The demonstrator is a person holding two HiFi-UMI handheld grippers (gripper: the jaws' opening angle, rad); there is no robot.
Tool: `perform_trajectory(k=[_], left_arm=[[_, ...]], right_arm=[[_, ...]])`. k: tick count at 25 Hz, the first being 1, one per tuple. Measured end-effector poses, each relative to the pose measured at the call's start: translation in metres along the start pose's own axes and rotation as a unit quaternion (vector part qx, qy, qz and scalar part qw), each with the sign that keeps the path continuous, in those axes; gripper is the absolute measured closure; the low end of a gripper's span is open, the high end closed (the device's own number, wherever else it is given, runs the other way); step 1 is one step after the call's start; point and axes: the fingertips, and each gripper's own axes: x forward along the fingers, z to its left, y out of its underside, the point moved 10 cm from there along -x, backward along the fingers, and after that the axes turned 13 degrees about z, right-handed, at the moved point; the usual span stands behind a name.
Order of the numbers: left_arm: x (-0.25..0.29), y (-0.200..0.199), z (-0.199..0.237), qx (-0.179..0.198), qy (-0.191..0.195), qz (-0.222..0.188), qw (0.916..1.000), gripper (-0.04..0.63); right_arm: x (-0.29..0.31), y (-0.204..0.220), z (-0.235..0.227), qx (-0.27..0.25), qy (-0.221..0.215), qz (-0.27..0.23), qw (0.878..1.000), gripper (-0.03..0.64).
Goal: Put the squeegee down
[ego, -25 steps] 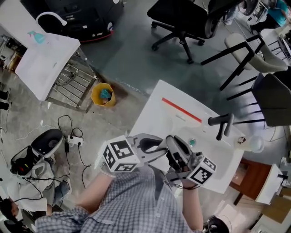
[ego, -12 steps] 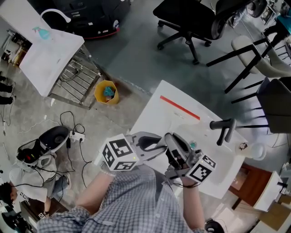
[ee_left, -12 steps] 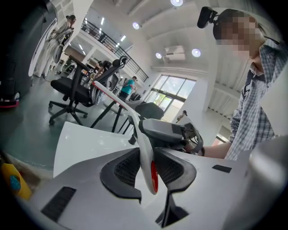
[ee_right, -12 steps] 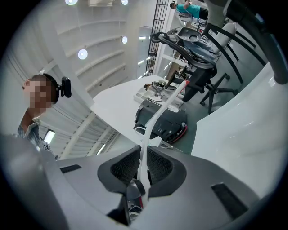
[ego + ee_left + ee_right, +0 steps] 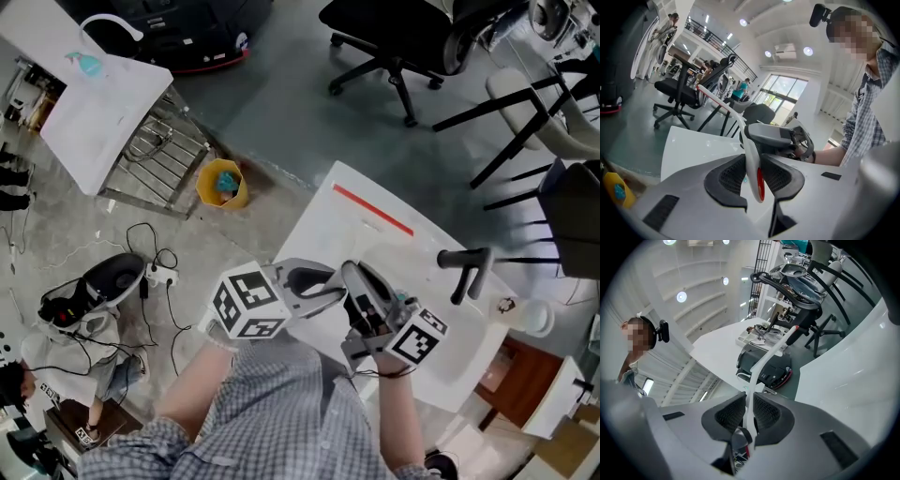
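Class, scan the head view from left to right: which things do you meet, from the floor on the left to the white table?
Black-and-white device among cables → yellow bucket → left gripper → right gripper, both clamped on the squeegee → black T-shaped tool on the table.

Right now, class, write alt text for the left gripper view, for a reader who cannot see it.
The left tongs clamp the white handle of a squeegee, whose red-edged blade reaches out over a table. Beyond, the right tongs meet the same handle, held by a person in a checked shirt; office chairs stand behind.
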Motion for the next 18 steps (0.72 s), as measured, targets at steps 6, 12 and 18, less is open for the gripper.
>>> perform_trajectory(k=[6, 12, 18], left_arm=[[0.007, -0.003, 0.021, -0.015, -0.001, 0.009, 0.9998, 0.491], [0.014, -0.001, 0.041, -0.05, -0.003, 0.024, 0.9985, 0.491], [0.024, -0.004, 0.06, -0.055, -0.015, 0.059, 0.9967, 0.491]], right_arm=[[0.01, -0.008, -0.017, 0.011, 0.01, 0.005, 1.0, 0.583], [0.02, -0.007, -0.038, 0.048, 0.027, 0.008, 0.998, 0.583], [0.029, -0.014, -0.055, 0.054, 0.043, 0.018, 0.997, 0.581]])
